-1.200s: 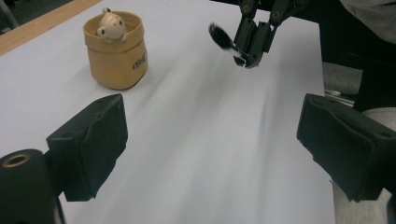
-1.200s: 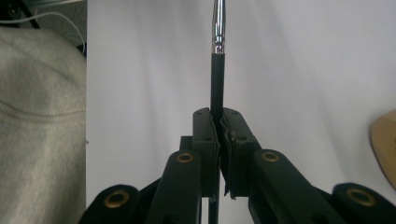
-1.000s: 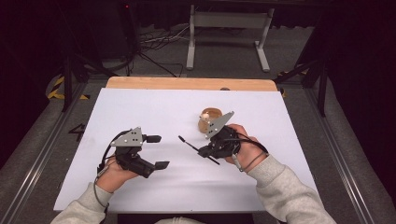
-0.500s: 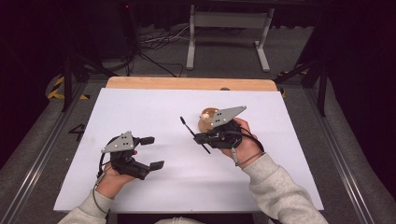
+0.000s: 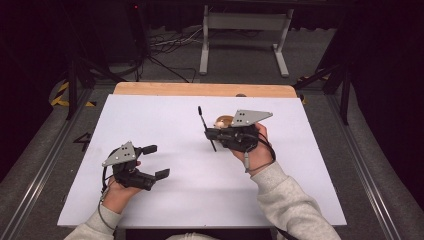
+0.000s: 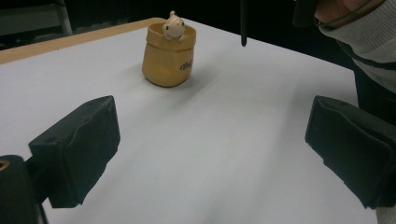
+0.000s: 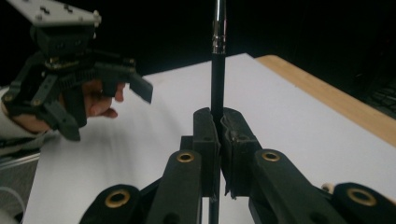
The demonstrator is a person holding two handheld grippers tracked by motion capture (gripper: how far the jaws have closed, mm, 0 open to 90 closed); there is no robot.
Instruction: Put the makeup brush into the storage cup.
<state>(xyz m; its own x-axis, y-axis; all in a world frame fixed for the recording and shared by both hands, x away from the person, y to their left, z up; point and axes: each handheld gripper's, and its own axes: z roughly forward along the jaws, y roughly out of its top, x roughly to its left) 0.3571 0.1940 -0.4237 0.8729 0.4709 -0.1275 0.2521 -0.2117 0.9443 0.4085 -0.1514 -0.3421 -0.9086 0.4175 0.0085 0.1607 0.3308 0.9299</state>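
Right tool [image 5: 209, 132] is clamped tight on a thin black stick [image 5: 202, 120], just left of the little tan pouch [image 6: 168, 58] with its figurine [image 6: 173, 24]. Left tool [image 5: 152, 161] sits wide apart, well off from the pouch, bare white tabletop [image 5: 300, 170] between.

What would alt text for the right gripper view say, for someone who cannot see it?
Two black jaws of the right gripper are shut on a thin black rod that stands upright above a white table. At upper left, a hand holds the left gripper with its jaws open.
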